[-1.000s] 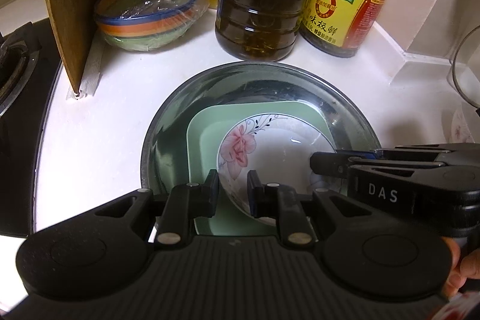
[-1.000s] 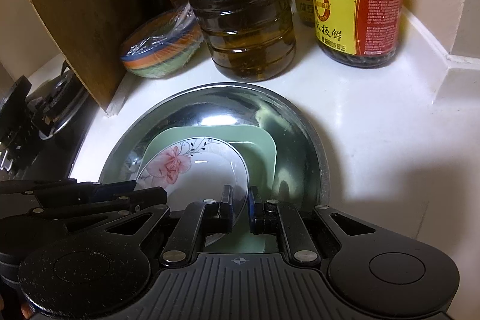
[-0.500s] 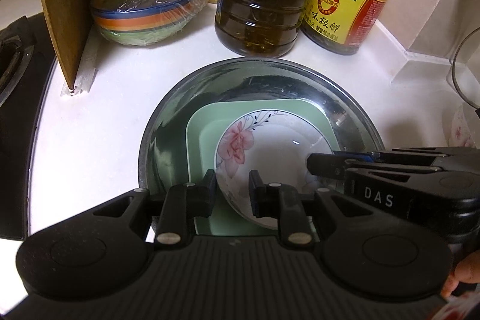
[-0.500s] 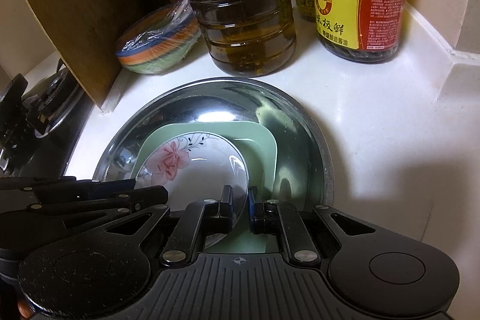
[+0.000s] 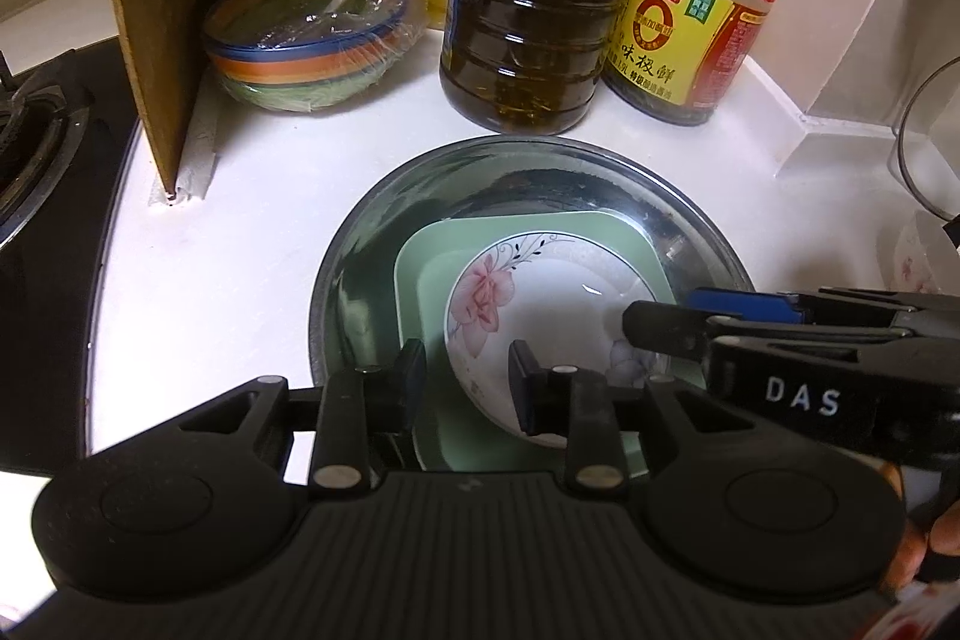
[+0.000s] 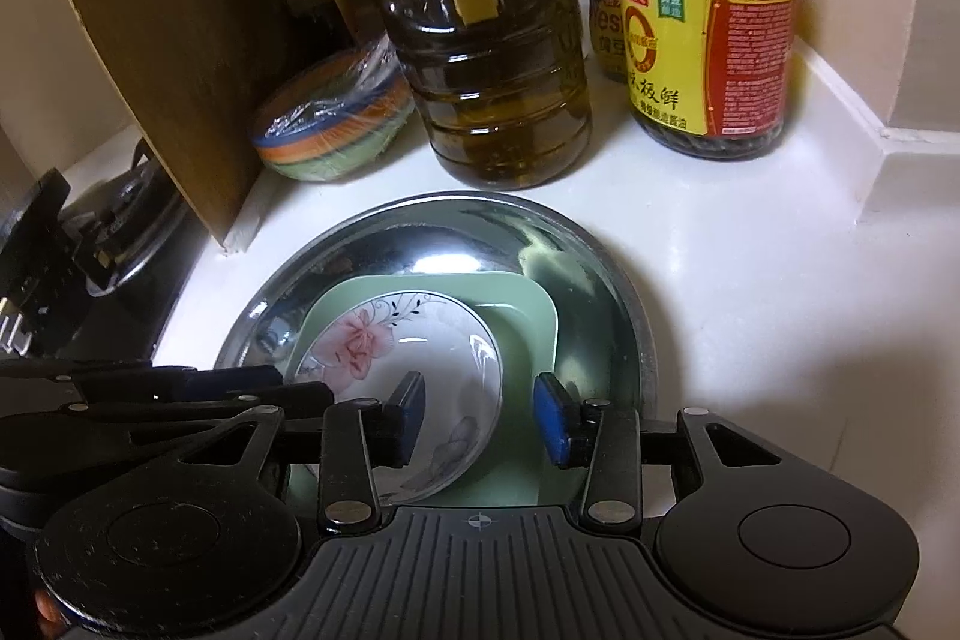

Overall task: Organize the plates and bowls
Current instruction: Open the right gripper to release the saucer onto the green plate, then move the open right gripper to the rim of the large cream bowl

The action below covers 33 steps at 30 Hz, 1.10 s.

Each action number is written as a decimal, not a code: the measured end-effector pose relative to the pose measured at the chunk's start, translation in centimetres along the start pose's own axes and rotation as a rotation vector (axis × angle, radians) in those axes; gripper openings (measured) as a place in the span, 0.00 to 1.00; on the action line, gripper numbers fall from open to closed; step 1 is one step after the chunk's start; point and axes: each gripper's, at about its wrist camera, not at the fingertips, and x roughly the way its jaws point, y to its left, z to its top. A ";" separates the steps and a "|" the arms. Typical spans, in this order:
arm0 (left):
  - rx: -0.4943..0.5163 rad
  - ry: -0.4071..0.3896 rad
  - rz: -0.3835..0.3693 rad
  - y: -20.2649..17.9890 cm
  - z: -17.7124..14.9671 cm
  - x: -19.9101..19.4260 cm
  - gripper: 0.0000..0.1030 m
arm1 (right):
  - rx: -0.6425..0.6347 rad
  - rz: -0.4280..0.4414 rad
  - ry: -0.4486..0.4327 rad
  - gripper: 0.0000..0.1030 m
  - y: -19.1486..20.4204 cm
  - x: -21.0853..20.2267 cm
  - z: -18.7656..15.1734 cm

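Observation:
A white bowl with a pink flower (image 5: 540, 316) (image 6: 414, 358) sits on a green square plate (image 5: 432, 268) (image 6: 522, 322), which lies inside a large steel basin (image 5: 372, 244) (image 6: 612, 292) on the white counter. My left gripper (image 5: 465, 376) is open, its jaws straddling the bowl's near left rim. My right gripper (image 6: 480, 415) is open, its jaws straddling the bowl's near right rim. Each gripper shows at the side of the other's view. Neither grips the bowl.
A plastic-wrapped striped bowl stack (image 5: 306, 46) (image 6: 336, 124) stands behind the basin, by an upright wooden board (image 5: 162, 10). A large oil bottle (image 5: 522, 10) (image 6: 486, 58) and a soy sauce bottle (image 5: 690, 22) (image 6: 714, 40) stand at the back. A gas stove (image 5: 36, 142) is left.
Both grippers have opened from a narrow gap on the bowl's rim to a wide one, the right more than the left. The bowl rests on the green plate.

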 end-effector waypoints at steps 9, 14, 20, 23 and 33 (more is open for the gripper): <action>0.010 -0.023 -0.002 -0.5 -0.5 -1.9 0.31 | 0.017 0.004 -0.024 0.43 0.2 -2.0 -0.6; 0.014 -0.026 -0.002 -0.7 -1.0 -3.0 0.37 | 0.022 0.004 -0.033 0.46 0.4 -3.1 -1.3; 0.024 -0.040 -0.002 -1.1 -1.9 -4.5 0.39 | 0.039 0.002 -0.044 0.49 0.6 -4.7 -2.4; 0.030 -0.043 -0.003 -1.3 -2.4 -5.1 0.40 | 0.044 -0.002 -0.050 0.54 0.7 -5.6 -3.0; 0.061 -0.043 -0.027 -3.1 -4.2 -6.7 0.40 | 0.079 -0.020 -0.070 0.60 0.0 -8.7 -5.2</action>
